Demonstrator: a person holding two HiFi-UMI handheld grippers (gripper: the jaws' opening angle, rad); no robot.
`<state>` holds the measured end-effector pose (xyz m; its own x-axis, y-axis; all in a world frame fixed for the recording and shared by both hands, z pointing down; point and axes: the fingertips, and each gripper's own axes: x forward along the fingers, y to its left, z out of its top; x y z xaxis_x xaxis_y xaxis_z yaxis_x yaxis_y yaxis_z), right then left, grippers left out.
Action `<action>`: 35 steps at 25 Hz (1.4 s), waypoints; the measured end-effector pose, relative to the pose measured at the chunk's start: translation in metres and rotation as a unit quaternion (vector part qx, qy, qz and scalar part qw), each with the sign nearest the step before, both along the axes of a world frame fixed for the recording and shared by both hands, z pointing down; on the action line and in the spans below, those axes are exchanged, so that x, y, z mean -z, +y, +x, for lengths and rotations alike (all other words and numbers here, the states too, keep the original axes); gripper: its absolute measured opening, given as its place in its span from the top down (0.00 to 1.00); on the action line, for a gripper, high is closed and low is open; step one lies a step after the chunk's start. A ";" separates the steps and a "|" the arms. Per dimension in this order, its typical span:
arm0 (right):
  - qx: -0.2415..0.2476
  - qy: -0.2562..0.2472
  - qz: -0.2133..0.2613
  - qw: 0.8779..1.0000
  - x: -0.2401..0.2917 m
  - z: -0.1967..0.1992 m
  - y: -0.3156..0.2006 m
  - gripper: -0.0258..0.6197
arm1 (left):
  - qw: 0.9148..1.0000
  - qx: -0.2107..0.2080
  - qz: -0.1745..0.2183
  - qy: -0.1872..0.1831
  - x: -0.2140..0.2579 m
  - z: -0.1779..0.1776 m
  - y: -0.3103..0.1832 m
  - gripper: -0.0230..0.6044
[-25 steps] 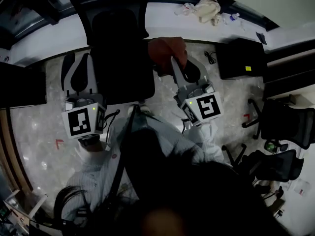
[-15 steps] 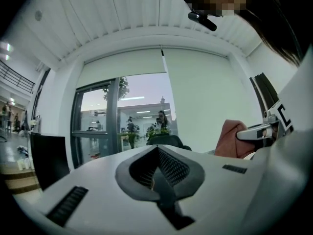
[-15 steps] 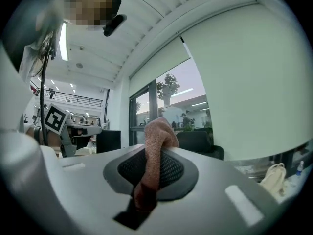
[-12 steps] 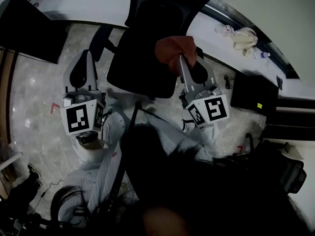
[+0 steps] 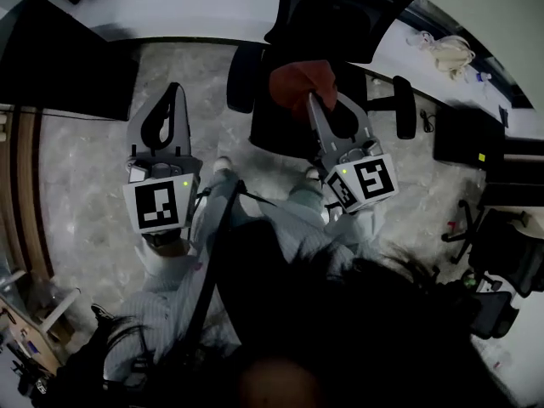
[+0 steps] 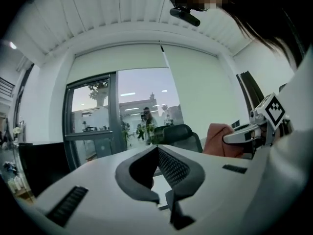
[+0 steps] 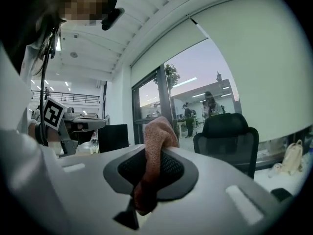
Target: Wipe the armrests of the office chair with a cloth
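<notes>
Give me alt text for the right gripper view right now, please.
The right gripper is shut on a reddish-pink knitted cloth that bunches up above its jaws. Beyond, right of centre, stands a black mesh-backed office chair before a large window.

No legible text, labels, numbers or signs visible.

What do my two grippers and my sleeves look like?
Both the left gripper and right gripper are pale grey wedges with dark mesh lining inside, each carrying a white cube with black square markers and a small green light. The sleeves are light grey.
</notes>
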<state>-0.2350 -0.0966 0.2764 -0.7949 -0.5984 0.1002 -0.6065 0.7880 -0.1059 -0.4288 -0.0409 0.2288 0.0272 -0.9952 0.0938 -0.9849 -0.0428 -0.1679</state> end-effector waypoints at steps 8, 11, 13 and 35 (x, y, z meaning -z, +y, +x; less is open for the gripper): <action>0.012 0.025 -0.086 0.996 -0.063 -0.073 0.036 0.89 | 0.996 -0.081 -0.031 0.031 -0.029 -0.030 -0.028 0.96; 0.025 0.047 -0.108 0.993 -0.087 -0.087 0.047 0.89 | 0.995 -0.085 -0.037 0.046 -0.037 -0.028 -0.027 0.96; 0.036 0.065 -0.124 0.989 -0.105 -0.096 0.048 0.89 | 0.994 -0.081 -0.043 0.060 -0.045 -0.031 -0.027 0.96; 0.050 0.331 -0.167 0.927 -0.336 -0.151 -0.197 0.89 | 0.987 0.022 -0.129 0.097 -0.158 -0.112 -0.013 0.96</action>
<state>-0.3862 -0.2932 0.6122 -0.5433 -0.3722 0.7525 -0.5514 0.8341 0.0144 -0.5405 -0.0541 0.3872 0.0266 -0.9394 0.3417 -0.9993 -0.0158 0.0344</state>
